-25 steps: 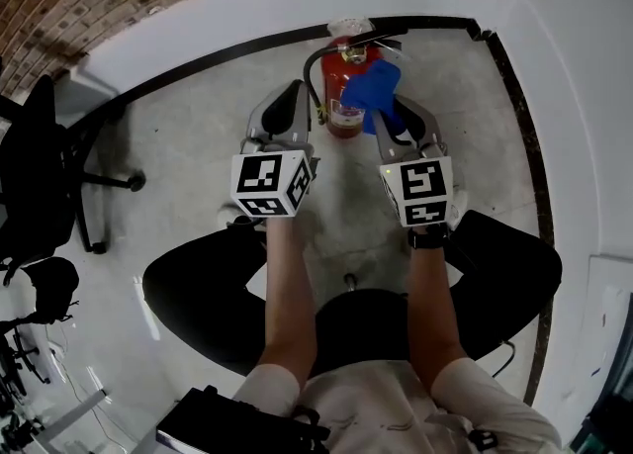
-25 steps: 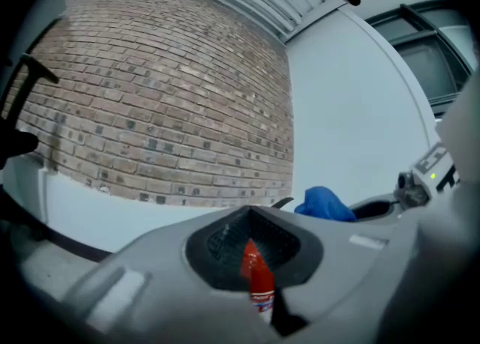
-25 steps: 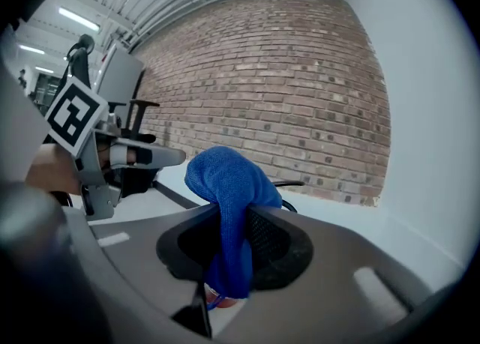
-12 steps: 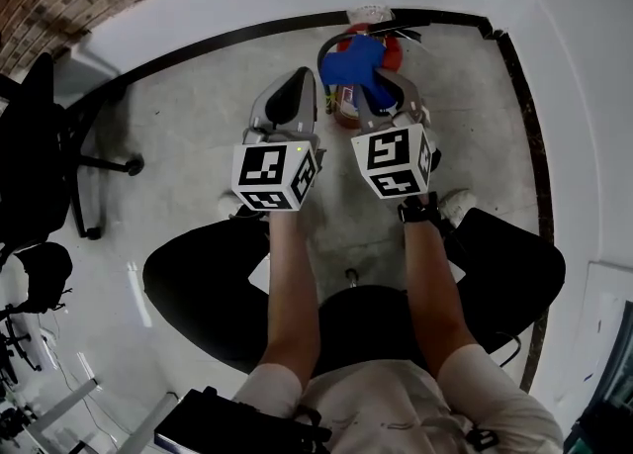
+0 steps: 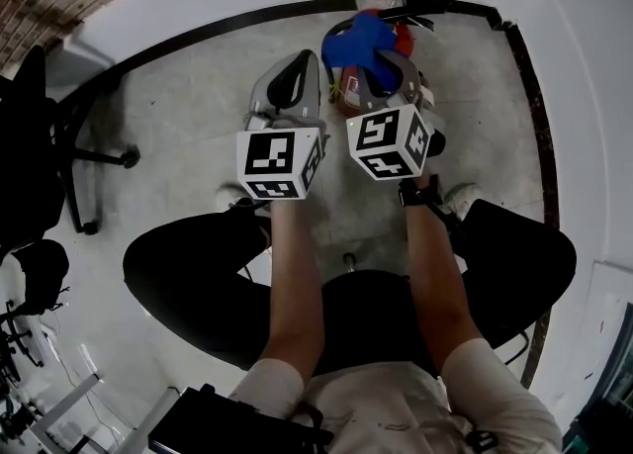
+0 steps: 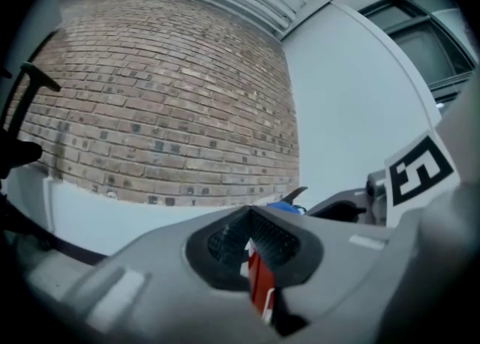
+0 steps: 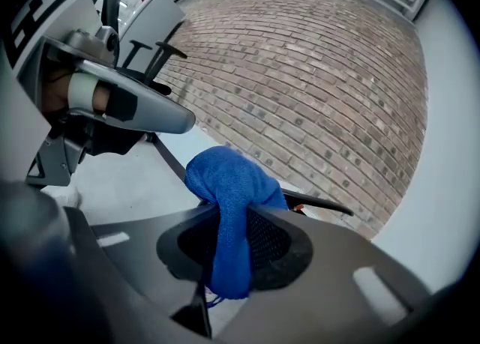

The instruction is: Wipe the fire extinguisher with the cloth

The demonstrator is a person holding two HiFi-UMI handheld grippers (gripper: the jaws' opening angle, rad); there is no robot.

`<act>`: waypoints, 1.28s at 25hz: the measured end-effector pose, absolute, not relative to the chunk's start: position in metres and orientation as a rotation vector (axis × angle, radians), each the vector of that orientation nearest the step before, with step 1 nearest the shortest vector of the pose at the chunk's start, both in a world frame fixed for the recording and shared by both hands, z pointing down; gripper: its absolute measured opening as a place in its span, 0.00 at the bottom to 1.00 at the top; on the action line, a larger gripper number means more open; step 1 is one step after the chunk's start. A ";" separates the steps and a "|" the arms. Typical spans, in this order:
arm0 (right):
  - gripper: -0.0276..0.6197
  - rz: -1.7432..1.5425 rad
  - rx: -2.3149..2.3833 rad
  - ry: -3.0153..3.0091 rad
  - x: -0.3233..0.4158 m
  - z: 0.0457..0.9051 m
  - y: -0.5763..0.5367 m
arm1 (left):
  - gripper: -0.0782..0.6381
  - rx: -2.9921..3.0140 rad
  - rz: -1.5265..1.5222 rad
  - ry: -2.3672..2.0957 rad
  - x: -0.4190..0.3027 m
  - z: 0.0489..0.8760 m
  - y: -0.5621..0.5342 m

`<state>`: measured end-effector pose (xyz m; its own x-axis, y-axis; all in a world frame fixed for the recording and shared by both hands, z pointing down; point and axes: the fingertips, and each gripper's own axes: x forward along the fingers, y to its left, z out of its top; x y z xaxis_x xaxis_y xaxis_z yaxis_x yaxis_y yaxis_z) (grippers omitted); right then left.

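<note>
The red fire extinguisher stands on the floor in the wall corner, largely hidden under the blue cloth. My right gripper is shut on that cloth, which is bunched over the extinguisher's top; the black lever shows just beyond it. My left gripper hovers just left of the extinguisher with its jaws together and nothing gripped. In the left gripper view a strip of the red body shows through the gap below the left gripper's pads.
A black office chair stands at the left. A white wall with a black baseboard runs behind the extinguisher, brick above it. The person's legs and shoes flank the grippers. A black bag lies at the bottom.
My right gripper has carried the blue cloth leftward and up over the extinguisher's top. The left gripper has shifted slightly forward beside it.
</note>
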<state>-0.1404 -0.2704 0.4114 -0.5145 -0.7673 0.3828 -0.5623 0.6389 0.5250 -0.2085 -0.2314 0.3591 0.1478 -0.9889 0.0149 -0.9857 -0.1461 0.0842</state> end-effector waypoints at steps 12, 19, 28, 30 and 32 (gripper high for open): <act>0.18 -0.257 1.010 -2.135 -0.117 0.509 -0.247 | 0.11 2.291 -0.111 -1.946 -0.215 0.371 -0.255; 0.18 -0.261 0.931 -2.101 -0.121 0.564 -0.255 | 0.11 2.243 -0.115 -1.941 -0.224 0.393 -0.264; 0.17 -0.170 0.734 -2.034 -0.141 0.684 -0.249 | 0.11 2.207 -0.067 -1.897 -0.223 0.435 -0.261; 0.17 -0.226 0.702 -2.015 -0.145 0.699 -0.248 | 0.11 2.188 -0.059 -1.890 -0.225 0.446 -0.257; 0.17 -0.256 0.668 -1.996 -0.147 0.712 -0.245 | 0.11 2.171 -0.043 -1.890 -0.228 0.455 -0.253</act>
